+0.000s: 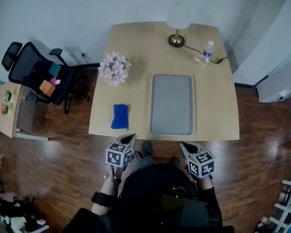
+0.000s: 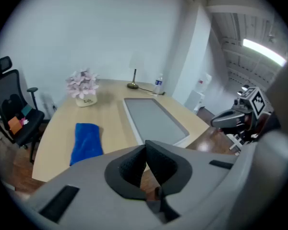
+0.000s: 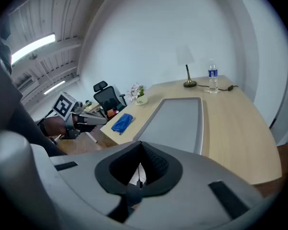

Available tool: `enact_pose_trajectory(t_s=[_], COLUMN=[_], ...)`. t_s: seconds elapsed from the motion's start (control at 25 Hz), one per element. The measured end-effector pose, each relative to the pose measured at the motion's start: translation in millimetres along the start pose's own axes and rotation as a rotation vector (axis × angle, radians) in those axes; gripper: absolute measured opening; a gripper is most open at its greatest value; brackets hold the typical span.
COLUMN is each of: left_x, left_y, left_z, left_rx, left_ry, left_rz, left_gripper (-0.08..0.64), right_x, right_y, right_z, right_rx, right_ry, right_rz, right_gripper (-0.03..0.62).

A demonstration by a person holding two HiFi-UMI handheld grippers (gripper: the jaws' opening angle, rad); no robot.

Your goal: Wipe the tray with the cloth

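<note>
- L gripper (image 1: 129, 139): jaws closed, empty, short of table (image 1: 213, 110) edge. Open b4 reaching.
- R gripper (image 1: 186, 147): closed too, nothing in it.
- Cloth (image 1: 120, 116) lies just left of tray (image 1: 171, 75), apart from it, nearest L. Pinch its near end.

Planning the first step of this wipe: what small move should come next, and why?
Probably open the left gripper and reach for the blue cloth: it lies untouched left of the tray, on that gripper's side, and both it and the right gripper are shut, empty.
</note>
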State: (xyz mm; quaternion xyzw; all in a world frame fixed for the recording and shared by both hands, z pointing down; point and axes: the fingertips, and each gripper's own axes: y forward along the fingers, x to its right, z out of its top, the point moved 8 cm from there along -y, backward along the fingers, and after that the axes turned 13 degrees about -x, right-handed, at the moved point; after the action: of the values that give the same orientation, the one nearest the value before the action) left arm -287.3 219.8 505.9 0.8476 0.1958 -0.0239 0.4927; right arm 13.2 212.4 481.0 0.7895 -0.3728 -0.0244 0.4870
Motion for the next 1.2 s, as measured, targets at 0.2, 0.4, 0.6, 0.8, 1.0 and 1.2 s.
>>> enact_pose_trajectory(t_s=[0.2, 0.4, 0.6, 0.8, 1.0, 1.2], left_x=[-85, -151, -185, -194, -194, -197], left_y=[18, 47, 81, 102, 113, 111], left_z=[2, 5, 12, 5, -3, -2], left_rx=[-0.029, -0.046, -0.077, -0.144, -0.169, -0.179], left_ry=[-0.073, -0.111, -0.116, -0.126, -0.156, -0.171], left_rz=[0.147, 0.244, 0.209, 0.207, 0.218, 0.266], left_gripper=[0.112, 0.335, 0.357, 0.346, 0.227, 0.127], right_x=[-7, -22, -38, -29, -5, 27], right_y=[17, 29, 34, 31, 26, 20], right_z=[35, 54, 56, 65, 73, 84], right_rx=[0.031, 0.037, 0.032, 0.064, 0.070, 0.070], right_ry=[0.023, 0.068, 0.121, 0.150, 0.142, 0.123], right_rz=[-0.050, -0.111, -0.154, -0.183, -0.185, -0.159], right_gripper=[0.006, 0.006, 0.006, 0.006, 0.006, 0.006])
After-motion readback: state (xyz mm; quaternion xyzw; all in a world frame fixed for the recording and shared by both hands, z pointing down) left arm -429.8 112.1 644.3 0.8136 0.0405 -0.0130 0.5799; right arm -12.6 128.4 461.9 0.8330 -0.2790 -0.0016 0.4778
